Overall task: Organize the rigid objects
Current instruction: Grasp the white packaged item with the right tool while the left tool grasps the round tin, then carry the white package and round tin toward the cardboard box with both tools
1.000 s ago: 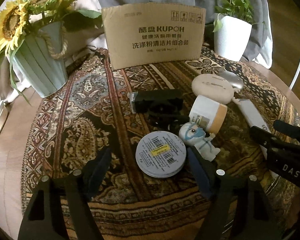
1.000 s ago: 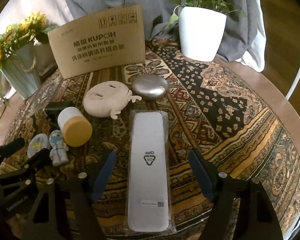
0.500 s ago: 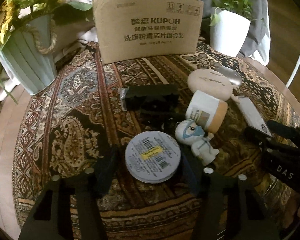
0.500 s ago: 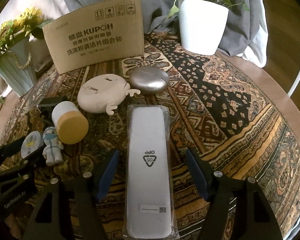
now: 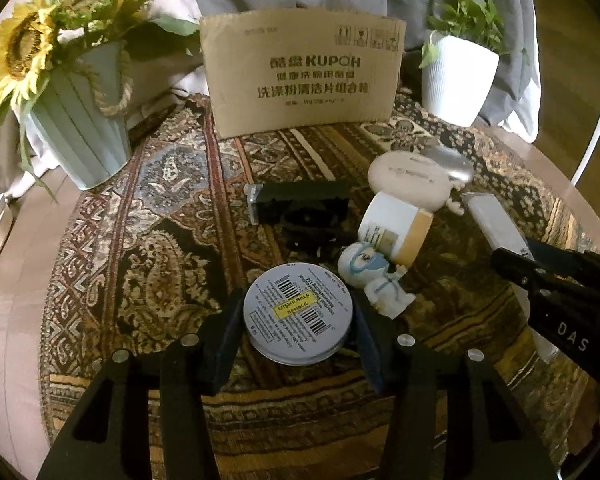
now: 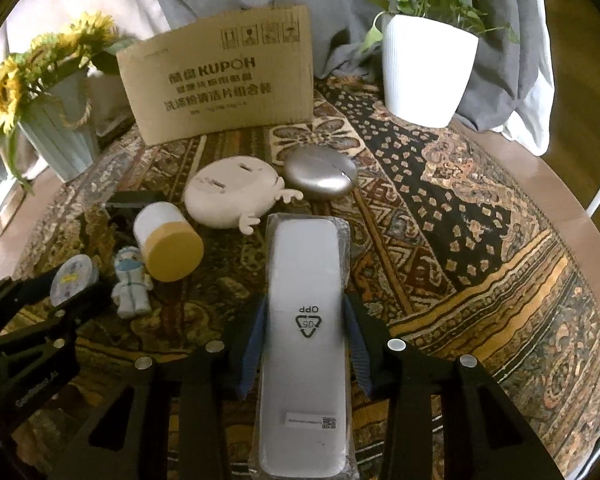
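Tilting downward, left claw (image 5: 298,316) clamps tin (image 5: 298,314).

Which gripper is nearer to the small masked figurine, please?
Left. The left gripper, clamping the round tin, sits right beside the figurine; the right gripper is farther off, closing around the white bar.

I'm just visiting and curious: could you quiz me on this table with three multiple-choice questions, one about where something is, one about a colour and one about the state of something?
1. What lies directly between the left gripper's fingers?
A. round tin
B. silver pebble-shaped case
C. white plant pot

2. What colour is the cap of the jar lying on its side?
A. red
B. yellow
C. green

3. How does the long white wrapped bar lie relative to the right gripper?
A. far off
B. between its fingers
C. standing on end

Answers:
1 A, the tin sits between the pads.
2 B, its cap is yellow.
3 B, the jaws are closing around the bar.
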